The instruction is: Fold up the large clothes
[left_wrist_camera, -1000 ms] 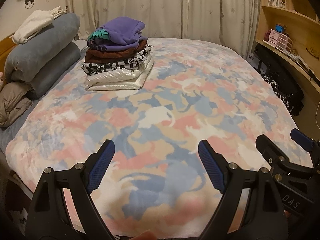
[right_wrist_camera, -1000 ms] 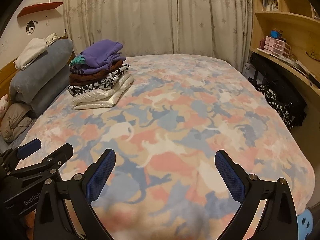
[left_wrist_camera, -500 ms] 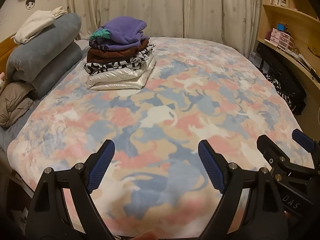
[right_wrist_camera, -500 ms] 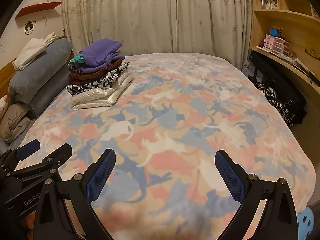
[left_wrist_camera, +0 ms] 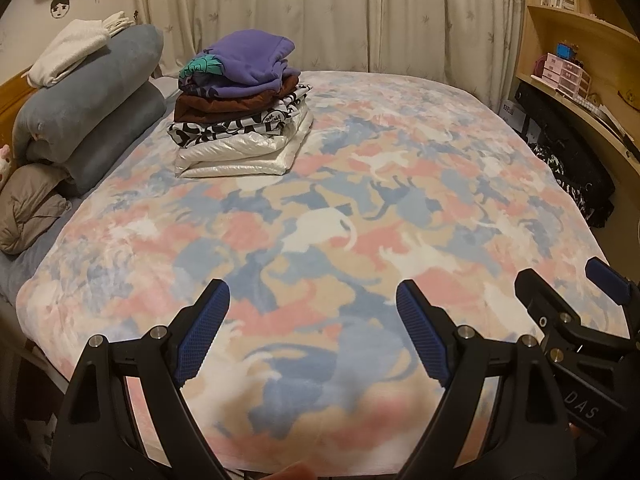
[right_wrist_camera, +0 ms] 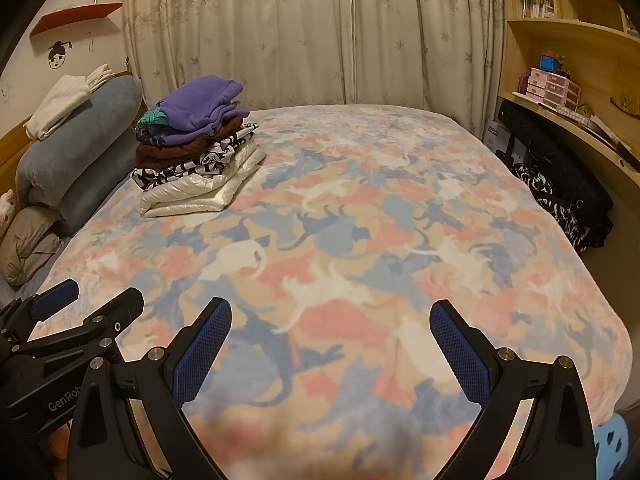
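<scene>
A stack of folded clothes sits at the far left of the bed, purple on top, then brown, black-and-white print and white at the bottom; it also shows in the right wrist view. The bed is covered by a cat-patterned pink, blue and cream blanket. My left gripper is open and empty above the bed's near edge. My right gripper is open and empty, beside the left one. Each gripper shows at the other view's edge: the right one and the left one.
Rolled grey-blue bedding with a white garment on top lies at the left by the headboard. A wooden shelf and desk line the right wall, with dark bags beside the bed. Curtains hang behind.
Both grippers have drifted slightly; the clothes stack sits a little further right in the views. Jaws stay open and empty.
</scene>
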Demonstrator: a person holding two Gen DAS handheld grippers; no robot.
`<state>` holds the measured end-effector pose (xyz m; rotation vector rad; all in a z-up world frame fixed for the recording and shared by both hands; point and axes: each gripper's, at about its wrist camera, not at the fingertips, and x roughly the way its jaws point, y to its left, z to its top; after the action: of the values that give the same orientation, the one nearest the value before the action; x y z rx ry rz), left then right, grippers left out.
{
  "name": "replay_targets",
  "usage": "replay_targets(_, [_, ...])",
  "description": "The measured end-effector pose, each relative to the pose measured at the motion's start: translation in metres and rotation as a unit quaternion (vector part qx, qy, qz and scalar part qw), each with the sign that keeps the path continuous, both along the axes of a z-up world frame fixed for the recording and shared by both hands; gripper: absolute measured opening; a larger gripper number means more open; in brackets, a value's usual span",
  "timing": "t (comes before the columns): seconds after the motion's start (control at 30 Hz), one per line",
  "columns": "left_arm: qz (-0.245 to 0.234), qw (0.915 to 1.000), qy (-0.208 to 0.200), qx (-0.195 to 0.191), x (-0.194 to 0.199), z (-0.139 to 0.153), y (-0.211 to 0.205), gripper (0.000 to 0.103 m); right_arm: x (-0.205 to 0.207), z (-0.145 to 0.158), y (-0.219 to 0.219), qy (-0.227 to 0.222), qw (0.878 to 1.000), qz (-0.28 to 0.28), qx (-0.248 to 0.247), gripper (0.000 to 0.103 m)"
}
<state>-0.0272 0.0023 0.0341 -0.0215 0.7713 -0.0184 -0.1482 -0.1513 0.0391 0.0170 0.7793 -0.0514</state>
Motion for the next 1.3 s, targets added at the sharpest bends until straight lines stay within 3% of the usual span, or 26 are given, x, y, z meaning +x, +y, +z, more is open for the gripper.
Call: replay_targets(1.3, [-0.002, 1.0, 0.004, 0.003, -0.0041, -0.0072, 0.0031, 0.083, 0.0005, -0.0016, 0.0015, 0.002, 1.0, -0.002, 0.0, 0.1])
